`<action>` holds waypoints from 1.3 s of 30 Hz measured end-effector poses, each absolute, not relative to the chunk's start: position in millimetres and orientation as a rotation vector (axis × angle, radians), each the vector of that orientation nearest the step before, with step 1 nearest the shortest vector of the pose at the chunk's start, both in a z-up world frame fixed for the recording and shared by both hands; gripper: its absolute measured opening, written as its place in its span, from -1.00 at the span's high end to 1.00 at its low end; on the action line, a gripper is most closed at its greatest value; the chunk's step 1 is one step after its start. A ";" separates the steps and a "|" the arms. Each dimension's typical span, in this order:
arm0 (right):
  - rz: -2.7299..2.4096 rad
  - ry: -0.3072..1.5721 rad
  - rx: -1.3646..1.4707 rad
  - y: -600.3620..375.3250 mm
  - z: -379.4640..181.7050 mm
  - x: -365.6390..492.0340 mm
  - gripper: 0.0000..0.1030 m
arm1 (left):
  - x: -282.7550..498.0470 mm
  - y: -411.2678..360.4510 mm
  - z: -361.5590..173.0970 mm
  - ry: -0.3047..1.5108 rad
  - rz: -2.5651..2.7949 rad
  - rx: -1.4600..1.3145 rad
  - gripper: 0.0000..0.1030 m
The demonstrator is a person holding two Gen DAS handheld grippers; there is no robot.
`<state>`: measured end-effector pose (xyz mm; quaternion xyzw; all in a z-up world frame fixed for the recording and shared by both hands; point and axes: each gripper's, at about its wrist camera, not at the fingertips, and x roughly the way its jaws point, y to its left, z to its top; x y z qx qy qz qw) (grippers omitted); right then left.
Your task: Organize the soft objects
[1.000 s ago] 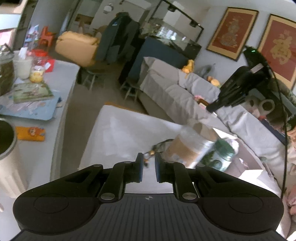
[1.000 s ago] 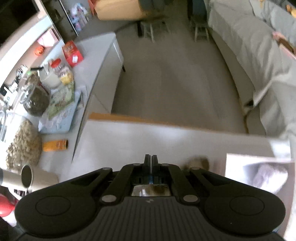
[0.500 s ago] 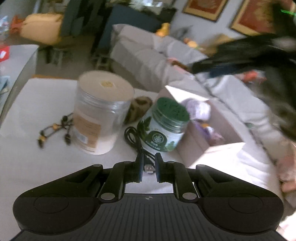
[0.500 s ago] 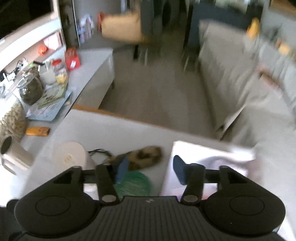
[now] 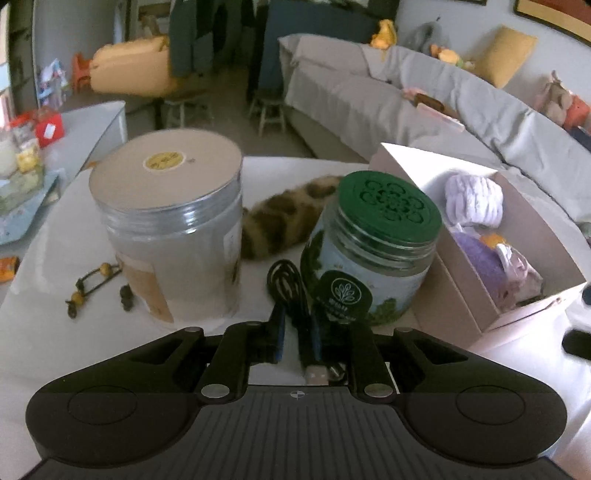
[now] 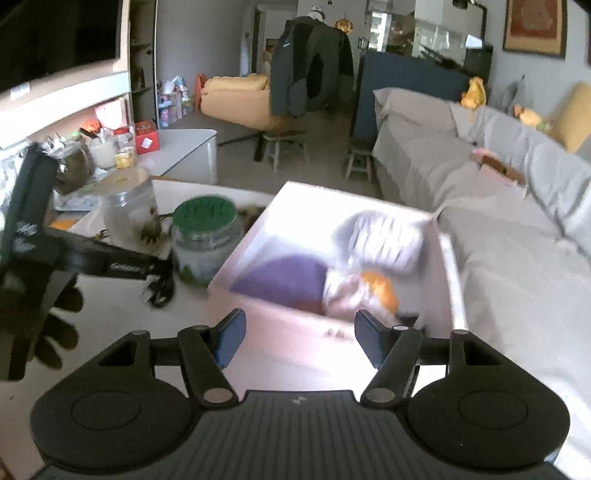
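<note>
Both tools have swung in over the white desk (image 5: 44, 332): the right tool (image 6: 300, 339) is opening, empty, above the open pale cardboard box (image 6: 448, 266) of purple soft things, while the left tool (image 5: 295, 341), slightly parted and opening over a black cable (image 5: 284, 277), faces the brown spotted furry plush (image 5: 284, 218) lying crosswise behind the jars.

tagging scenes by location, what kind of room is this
Most likely a home living room: a long grey sofa with cushions, framed pictures on the wall, and a white table holding jars.

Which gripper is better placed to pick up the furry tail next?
Left, probably. The left gripper faces the tail, though jars flank it; the right gripper, jaws opening, faces the box.
</note>
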<state>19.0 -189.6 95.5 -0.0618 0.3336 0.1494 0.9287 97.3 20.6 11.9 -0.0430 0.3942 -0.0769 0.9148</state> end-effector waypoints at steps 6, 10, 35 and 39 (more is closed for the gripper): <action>0.353 0.717 -0.097 -175.5 61.0 2.3 -0.27 | 103.8 20.6 15.6 0.854 -0.143 -0.121 0.69; 0.350 0.744 -0.117 -158.7 41.3 -2.0 -0.27 | 105.6 13.0 16.6 0.865 -0.159 -0.082 0.68; 0.269 0.735 -0.063 -158.7 15.0 -4.1 -0.55 | 76.7 28.4 15.1 0.792 -0.173 -0.008 0.55; 0.267 0.736 -0.061 -158.5 14.6 -3.7 -0.63 | 78.8 31.5 7.2 0.811 -0.160 -0.003 0.42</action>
